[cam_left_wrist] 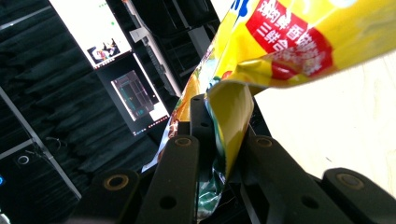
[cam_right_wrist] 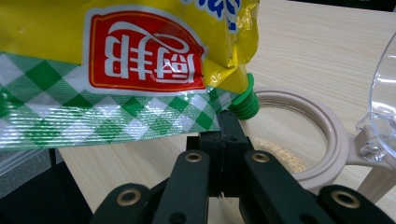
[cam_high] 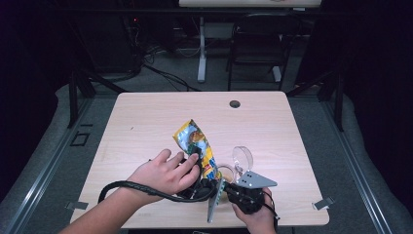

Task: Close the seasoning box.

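The yellow seasoning pouch [cam_high: 196,145] is held just above the tabletop [cam_high: 146,122], tilted so that its green spout [cam_right_wrist: 244,103] hangs over the round beige jar [cam_right_wrist: 322,135] near the front edge, evidently so the contents can run into it; pale granules already lie at the jar's bottom. The jar's clear hinged lid [cam_high: 242,158] stands flipped up behind the mouth, leaving the opening free. The left hand-held gripper [cam_left_wrist: 219,140] has its jaws clamped on a folded edge of the pouch, carrying its weight and setting the tilt. The right hand-held gripper [cam_right_wrist: 229,126] sits just under the spout corner with its jaws pressed together; I judge it pinches the pouch's lower seam there to steady the spout over the jar, though the contact itself is hidden behind the jaw tips.
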`<state>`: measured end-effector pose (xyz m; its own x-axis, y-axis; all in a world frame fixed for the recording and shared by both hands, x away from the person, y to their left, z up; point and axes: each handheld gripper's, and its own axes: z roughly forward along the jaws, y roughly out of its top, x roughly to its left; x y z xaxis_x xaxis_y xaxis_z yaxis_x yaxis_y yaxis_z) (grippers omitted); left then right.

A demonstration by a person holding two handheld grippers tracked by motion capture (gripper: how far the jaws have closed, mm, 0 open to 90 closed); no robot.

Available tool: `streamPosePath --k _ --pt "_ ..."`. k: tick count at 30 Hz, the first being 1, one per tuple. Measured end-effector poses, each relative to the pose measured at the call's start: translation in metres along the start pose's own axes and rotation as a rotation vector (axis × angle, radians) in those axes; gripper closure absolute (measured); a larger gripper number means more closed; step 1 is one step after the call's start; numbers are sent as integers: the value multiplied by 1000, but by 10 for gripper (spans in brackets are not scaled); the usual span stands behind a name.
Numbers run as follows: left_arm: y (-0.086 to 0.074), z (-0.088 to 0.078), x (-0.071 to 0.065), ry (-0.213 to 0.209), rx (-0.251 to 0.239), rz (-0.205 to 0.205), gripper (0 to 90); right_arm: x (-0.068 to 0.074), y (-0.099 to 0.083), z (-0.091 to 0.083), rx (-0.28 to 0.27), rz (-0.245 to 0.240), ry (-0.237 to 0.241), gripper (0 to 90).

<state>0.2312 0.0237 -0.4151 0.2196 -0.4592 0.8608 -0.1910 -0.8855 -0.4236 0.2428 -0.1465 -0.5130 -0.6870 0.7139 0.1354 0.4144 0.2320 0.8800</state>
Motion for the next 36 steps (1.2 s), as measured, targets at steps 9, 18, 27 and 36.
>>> streamPosePath --k 9,18,27,36 --pt "-2 0 -1 -3 -2 -8 867 0 0 -1 -7 2 -3 900" --pt "-2 -1 -1 -2 0 -7 868 0 0 0 -5 0 0 900" --pt "-1 -1 0 -6 -2 -14 868 0 0 0 -8 3 3 900" --pt "-2 0 0 -2 -4 -28 868 0 0 0 -16 6 -1 900"
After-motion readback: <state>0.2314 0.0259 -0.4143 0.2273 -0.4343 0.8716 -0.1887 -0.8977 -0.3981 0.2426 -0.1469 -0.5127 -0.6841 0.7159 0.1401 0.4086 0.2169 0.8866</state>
